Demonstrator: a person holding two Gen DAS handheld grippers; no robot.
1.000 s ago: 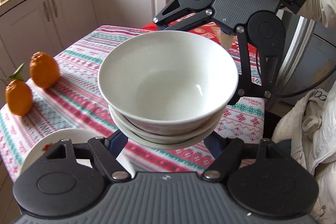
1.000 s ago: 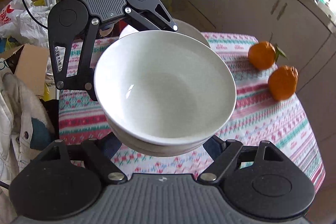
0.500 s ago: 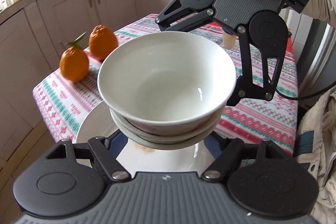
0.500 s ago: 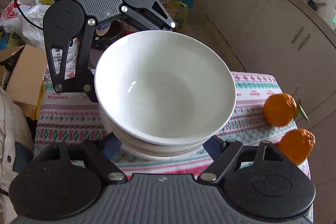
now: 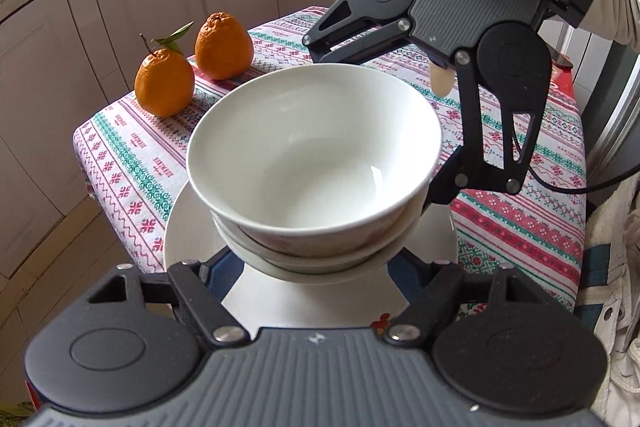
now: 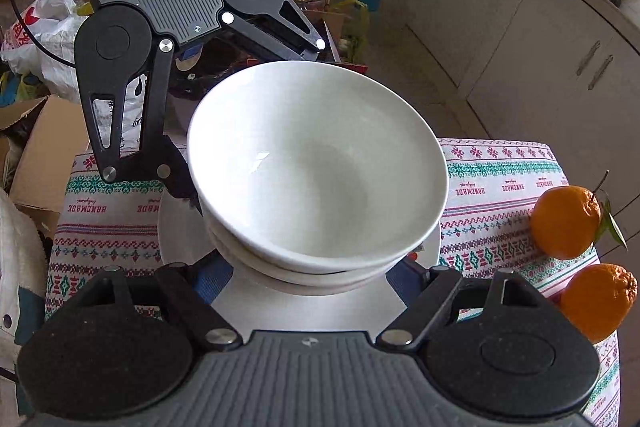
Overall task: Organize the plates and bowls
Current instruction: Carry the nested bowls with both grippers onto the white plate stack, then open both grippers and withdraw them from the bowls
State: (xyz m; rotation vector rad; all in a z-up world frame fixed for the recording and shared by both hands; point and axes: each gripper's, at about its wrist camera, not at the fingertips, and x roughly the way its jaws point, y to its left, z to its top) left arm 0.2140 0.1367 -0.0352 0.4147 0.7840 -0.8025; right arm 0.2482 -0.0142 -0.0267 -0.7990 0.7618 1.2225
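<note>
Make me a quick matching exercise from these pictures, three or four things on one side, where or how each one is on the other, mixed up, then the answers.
1. bowls
2. plate
3. oranges
4. tablecloth

A. side by side near the table's edge
B. covering the table
C. stacked, held between both grippers
D. flat on the cloth under the stack

Pairs: 1-C, 2-D, 3-A, 4-B

A table under a patterned tablecloth [image 5: 132,163] bears a white plate [image 5: 180,227] and two oranges [image 5: 164,83].
</note>
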